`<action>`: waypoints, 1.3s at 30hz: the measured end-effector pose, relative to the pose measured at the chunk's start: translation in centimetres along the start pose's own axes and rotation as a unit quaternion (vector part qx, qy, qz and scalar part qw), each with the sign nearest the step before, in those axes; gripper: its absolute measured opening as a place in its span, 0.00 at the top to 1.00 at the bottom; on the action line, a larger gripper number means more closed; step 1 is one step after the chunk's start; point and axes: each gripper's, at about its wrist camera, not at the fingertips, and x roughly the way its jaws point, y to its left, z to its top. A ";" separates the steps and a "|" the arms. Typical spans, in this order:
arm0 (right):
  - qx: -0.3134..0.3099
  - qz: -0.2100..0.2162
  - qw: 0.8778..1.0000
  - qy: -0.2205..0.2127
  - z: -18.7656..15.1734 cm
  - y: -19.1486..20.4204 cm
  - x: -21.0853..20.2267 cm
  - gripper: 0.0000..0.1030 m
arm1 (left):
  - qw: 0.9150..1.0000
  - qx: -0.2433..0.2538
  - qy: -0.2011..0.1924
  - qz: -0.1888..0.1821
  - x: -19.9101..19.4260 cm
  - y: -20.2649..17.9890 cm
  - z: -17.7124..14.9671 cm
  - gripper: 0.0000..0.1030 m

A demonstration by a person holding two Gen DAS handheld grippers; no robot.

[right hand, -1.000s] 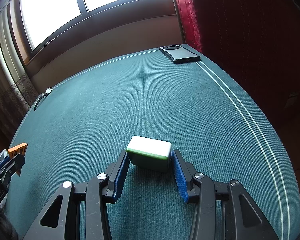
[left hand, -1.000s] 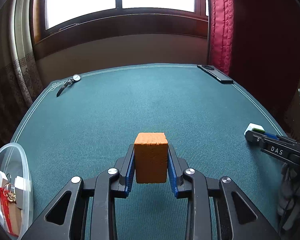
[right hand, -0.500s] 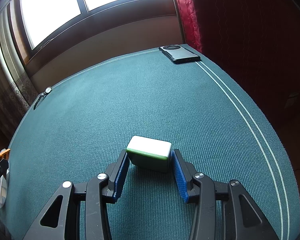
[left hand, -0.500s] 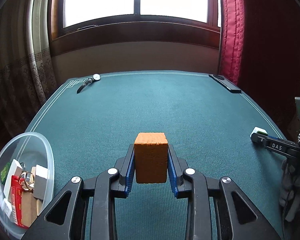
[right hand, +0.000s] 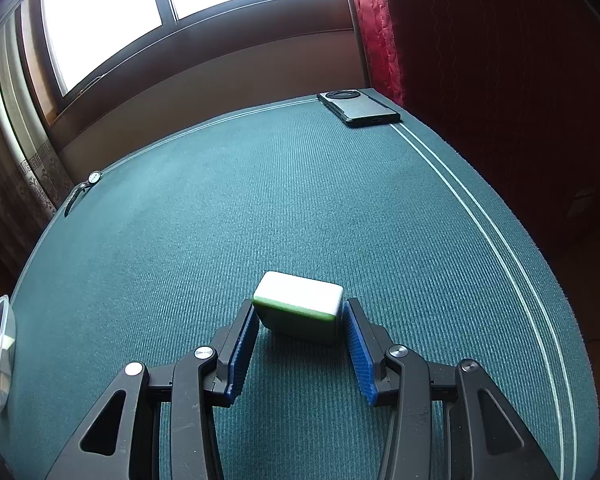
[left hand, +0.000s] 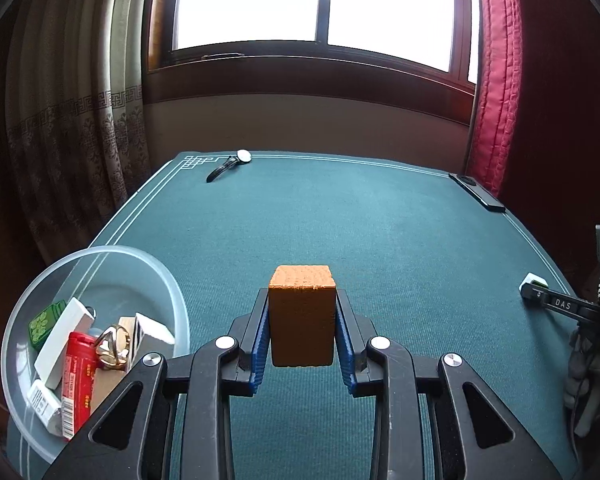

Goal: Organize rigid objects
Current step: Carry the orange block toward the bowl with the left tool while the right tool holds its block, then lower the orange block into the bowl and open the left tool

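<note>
My left gripper [left hand: 302, 302] is shut on an orange block [left hand: 302, 320], held upright above the green table [left hand: 380, 240]. A clear plastic bowl [left hand: 112, 249] sits just to its lower left and holds several small items: white tiles, a green tile, a red tube and a ring. My right gripper [right hand: 300, 318] is shut on a white tile with a green back [right hand: 298, 300], low over the table. The left wrist view catches that right gripper [left hand: 540, 295] and its tile [left hand: 532, 281] at the table's right edge.
A wristwatch [left hand: 230, 163] lies at the far left corner and a dark phone [right hand: 360, 110] at the far right corner. The bowl's rim [right hand: 4, 332] shows at the left edge of the right wrist view. Curtains and a window stand behind the table.
My left gripper has drawn back and turned left with the orange block, bringing the bowl further into view. The right gripper and its tile have not moved.
</note>
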 end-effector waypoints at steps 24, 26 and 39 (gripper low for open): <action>0.012 0.002 1.000 0.005 -0.5 1.1 -0.7 0.56 | 0.987 -0.106 -0.021 0.115 -3.2 13.4 -0.9 0.69; 0.012 0.015 1.000 -0.001 -0.7 2.0 -1.4 0.56 | 0.986 -0.114 -0.021 0.119 -3.2 14.0 -0.9 0.62; -0.041 0.068 0.997 -0.013 -1.3 8.5 -3.8 0.56 | 0.984 -0.139 -0.019 0.106 -3.6 15.1 -1.6 0.39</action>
